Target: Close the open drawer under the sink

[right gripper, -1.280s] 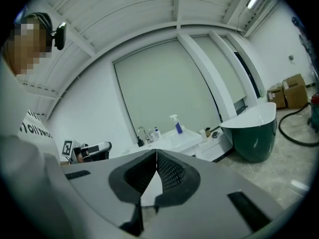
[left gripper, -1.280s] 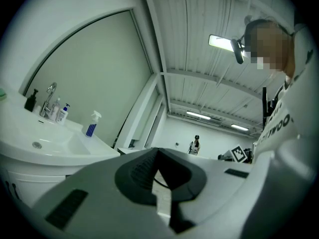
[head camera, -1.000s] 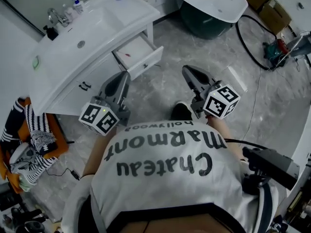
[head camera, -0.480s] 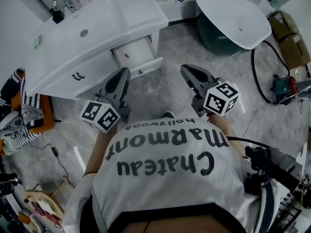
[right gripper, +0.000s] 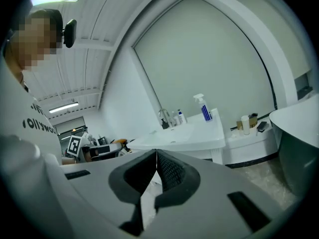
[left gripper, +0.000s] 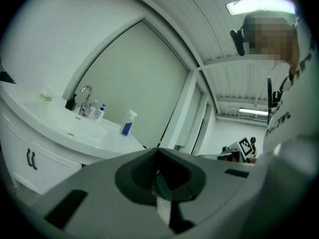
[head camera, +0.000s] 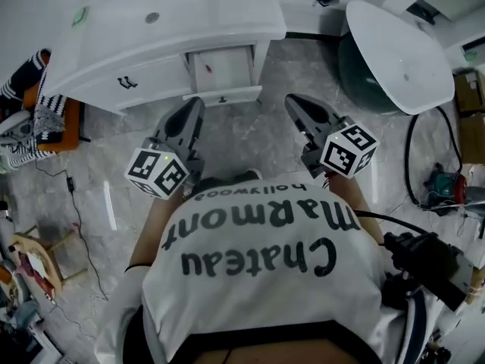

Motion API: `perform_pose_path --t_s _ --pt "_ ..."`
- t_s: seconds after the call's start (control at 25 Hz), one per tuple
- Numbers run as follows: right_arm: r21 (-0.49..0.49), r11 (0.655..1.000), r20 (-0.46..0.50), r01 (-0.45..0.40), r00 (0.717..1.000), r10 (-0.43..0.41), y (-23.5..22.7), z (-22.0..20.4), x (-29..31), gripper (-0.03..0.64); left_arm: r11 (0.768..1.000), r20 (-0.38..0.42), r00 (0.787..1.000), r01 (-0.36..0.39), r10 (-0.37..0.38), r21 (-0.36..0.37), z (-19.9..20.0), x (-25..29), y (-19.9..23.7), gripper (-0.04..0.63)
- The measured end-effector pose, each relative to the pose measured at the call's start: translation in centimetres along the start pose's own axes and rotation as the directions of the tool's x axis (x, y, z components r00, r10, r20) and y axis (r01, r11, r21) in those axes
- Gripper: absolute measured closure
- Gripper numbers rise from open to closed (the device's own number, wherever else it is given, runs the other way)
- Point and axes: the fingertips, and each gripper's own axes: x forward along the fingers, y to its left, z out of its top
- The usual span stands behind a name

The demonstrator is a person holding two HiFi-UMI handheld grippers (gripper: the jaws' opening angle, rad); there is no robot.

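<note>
Drawer (head camera: 224,70) under sink (head camera: 227,14) is open. Left claw (head camera: 195,106) and right claw (head camera: 292,101) are both clenched and empty, near the drawer front, not touching it.

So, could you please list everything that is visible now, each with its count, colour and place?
sink cabinet: one, white, top of the head view
drawer: one, white, open, under the countertop's right part
small thing: one, red, inside the drawer, too small to identify
faucet: one, metallic, behind the basin
spray bottle: one, blue-striped, on the countertop
tub: one, white with dark outside, right of the cabinet
striped cloth: black and white, left edge
cable: one, black, on the floor at right
left gripper: grey, shut, empty, before the drawer
right gripper: grey, shut, empty
shirt: white, dark print, bottom
</note>
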Motion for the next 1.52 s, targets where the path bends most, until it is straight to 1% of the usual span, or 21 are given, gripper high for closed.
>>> perform_pose_path --t_s 0.16,0.24,0.28,0.44,0.52,0.6,0.68,0.8,0.92,1.04,1.2,1.32,1.36,1.44,1.52 --pt "0.028 0.999 -0.015 -0.040 0.999 0.041 -1.4 -1.7 1.4 0.604 0.998 -0.022 0.998 -0.066 0.066 -0.004 -2.2 0.3 1.2 0.586" --pt "0.057 0.996 -0.012 -0.069 0.998 0.069 -1.6 -2.3 1.9 0.604 0.996 -0.025 0.996 -0.083 0.083 0.011 -3.3 0.5 1.3 0.586" --pt "0.069 0.994 -0.015 -0.080 0.997 0.082 -1.6 -2.6 2.2 0.604 0.995 -0.039 0.995 -0.094 0.095 0.028 -4.0 0.7 1.4 0.586" --pt "0.119 0.988 -0.068 -0.101 0.992 0.110 -1.8 -5.1 3.8 0.604 0.985 -0.157 0.976 -0.134 0.150 0.106 -8.3 2.3 2.6 0.586" --pt "0.140 0.984 -0.104 -0.107 0.987 0.122 -1.7 -6.6 4.9 0.604 0.985 -0.186 0.969 -0.145 0.161 0.098 -10.1 3.1 3.6 0.586" --pt "0.152 0.982 -0.132 -0.110 0.983 0.131 -1.8 -7.9 5.8 0.604 0.988 -0.202 0.968 -0.138 0.149 0.069 -11.8 3.8 4.7 0.586" --pt "0.159 0.982 -0.153 -0.106 0.980 0.131 -2.4 -9.3 6.7 0.604 0.990 -0.215 0.967 -0.125 0.137 0.065 -13.4 4.7 5.8 0.586" --pt "0.187 0.979 -0.174 -0.080 0.978 0.113 -4.1 -12.0 7.9 0.604 0.990 -0.242 0.960 -0.130 0.141 0.061 -16.3 6.1 8.3 0.586" --pt "0.254 0.966 -0.192 -0.043 0.977 0.093 -5.9 -15.3 8.9 0.604 0.988 -0.271 0.950 -0.152 0.157 0.040 -19.3 7.0 10.8 0.586" --pt "0.318 0.948 -0.208 -0.005 0.975 0.075 -7.0 -18.5 9.7 0.604 0.988 -0.315 0.936 -0.150 0.156 0.044 -22.3 7.6 12.5 0.586" --pt "0.368 0.930 -0.203 0.011 0.977 0.069 -8.1 -20.9 10.9 0.604 0.985 -0.392 0.904 -0.148 0.171 0.089 -26.7 8.9 14.9 0.586" --pt "0.388 0.921 -0.196 0.016 0.978 0.066 -9.2 -22.5 11.5 0.604 0.984 -0.411 0.894 -0.153 0.179 0.095 -29.4 10.3 16.7 0.586" --pt "0.398 0.917 -0.199 0.022 0.978 0.063 -9.5 -23.2 11.4 0.604 0.984 -0.422 0.890 -0.140 0.173 0.107 -30.2 10.7 16.9 0.584" --pt "0.422 0.906 -0.215 0.040 0.975 0.057 -9.8 -24.8 11.0 0.604 0.983 -0.457 0.875 -0.105 0.163 0.150 -31.9 11.2 17.2 0.584" --pt "0.439 0.897 -0.231 0.057 0.972 0.051 -10.2 -26.1 10.5 0.604 0.977 -0.479 0.860 -0.095 0.177 0.191 -33.0 11.7 17.6 0.581"
